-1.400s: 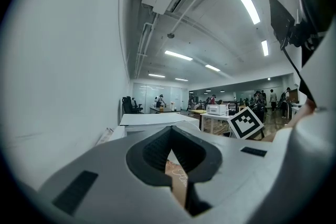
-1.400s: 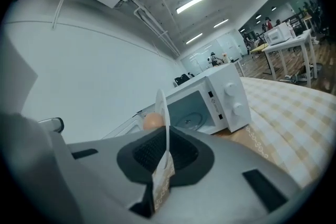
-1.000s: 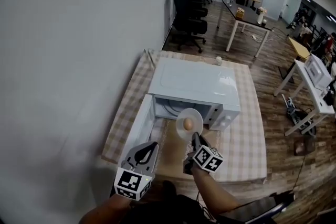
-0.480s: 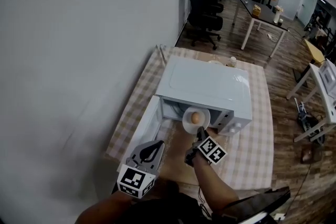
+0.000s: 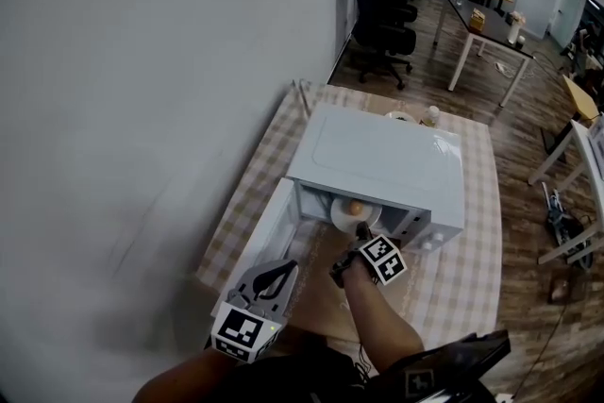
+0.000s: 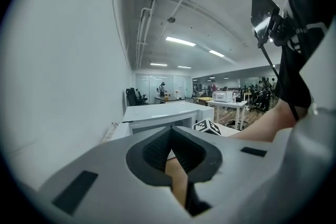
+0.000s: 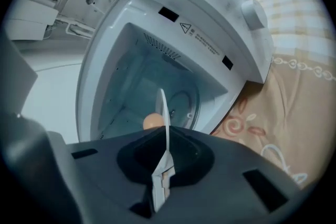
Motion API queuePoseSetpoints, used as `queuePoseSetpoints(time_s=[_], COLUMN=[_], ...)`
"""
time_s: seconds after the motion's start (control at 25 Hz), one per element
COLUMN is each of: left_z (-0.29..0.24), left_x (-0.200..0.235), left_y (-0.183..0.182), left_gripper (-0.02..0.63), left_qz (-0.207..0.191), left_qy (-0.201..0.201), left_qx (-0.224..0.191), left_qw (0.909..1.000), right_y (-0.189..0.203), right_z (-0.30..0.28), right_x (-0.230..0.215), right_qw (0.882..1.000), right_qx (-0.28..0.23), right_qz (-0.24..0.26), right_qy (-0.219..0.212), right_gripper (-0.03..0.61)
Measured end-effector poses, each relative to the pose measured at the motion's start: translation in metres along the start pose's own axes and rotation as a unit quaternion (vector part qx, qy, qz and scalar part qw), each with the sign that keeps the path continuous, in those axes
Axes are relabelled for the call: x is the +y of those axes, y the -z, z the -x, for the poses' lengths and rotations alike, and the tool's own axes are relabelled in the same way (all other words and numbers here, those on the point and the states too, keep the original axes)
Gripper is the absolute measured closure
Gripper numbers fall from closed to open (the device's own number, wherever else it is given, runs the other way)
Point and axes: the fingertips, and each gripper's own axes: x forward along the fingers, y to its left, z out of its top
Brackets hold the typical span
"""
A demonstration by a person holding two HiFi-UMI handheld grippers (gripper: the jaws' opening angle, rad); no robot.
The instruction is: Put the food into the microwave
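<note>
The right hand-held gripper (image 5: pixel 360 229) is clamped on the rim of a white plate (image 5: pixel 347 215) that carries a round, brownish piece of food (image 5: pixel 356 207). Plate and food sit at the mouth of the open microwave (image 5: pixel 387 160), which stands on the cloth-covered desk (image 5: pixel 477 231). The left hand-held gripper (image 5: pixel 280 271), jaws together and empty, hangs just beside the open door (image 5: pixel 269 224).

head view above, gripper views facing microwave (image 5: pixel 377 156)

Table (image 5: pixel 477 231) under a checked cloth.
White microwave (image 5: pixel 377 156) sits mid-table (door swung open), tan patterned mat (image 5: pixel 316 288) spread right in front.
</note>
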Motion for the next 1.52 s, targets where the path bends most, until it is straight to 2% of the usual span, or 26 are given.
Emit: queuePoseSetpoints(time_s=[0.48,1.0,1.28,1.52], left_z=[-0.013,-0.016,-0.009,-0.007], left_x=[0.004,0.001,0.009,0.007], left_y=[-0.003,-0.009,-0.011,-0.007], left_gripper=[0.606,0.606,0.606,0.606], left_qz=[0.021,0.009,0.020,0.024], left_qy=[0.007,0.007,-0.008,-0.013], left_qx=[-0.001,0.001,0.003,0.006], left_qw=[0.9998,0.9999,0.9998,0.9996], right_y=[-0.004,-0.009,-0.010,-0.012], right_z=[-0.036,-0.063,-0.069,-0.070], right_x=[-0.011,-0.012,-0.013,-0.016], right_qw=[0.997,0.993,0.991,0.992], right_qx=[-0.002,0.000,0.003,0.005], right_qz=[-0.067,-0.114,-0.122,-0.096], right_qy=[0.027,0.039,0.058,0.077], right_gripper=[0.561,0.561,0.560,0.545])
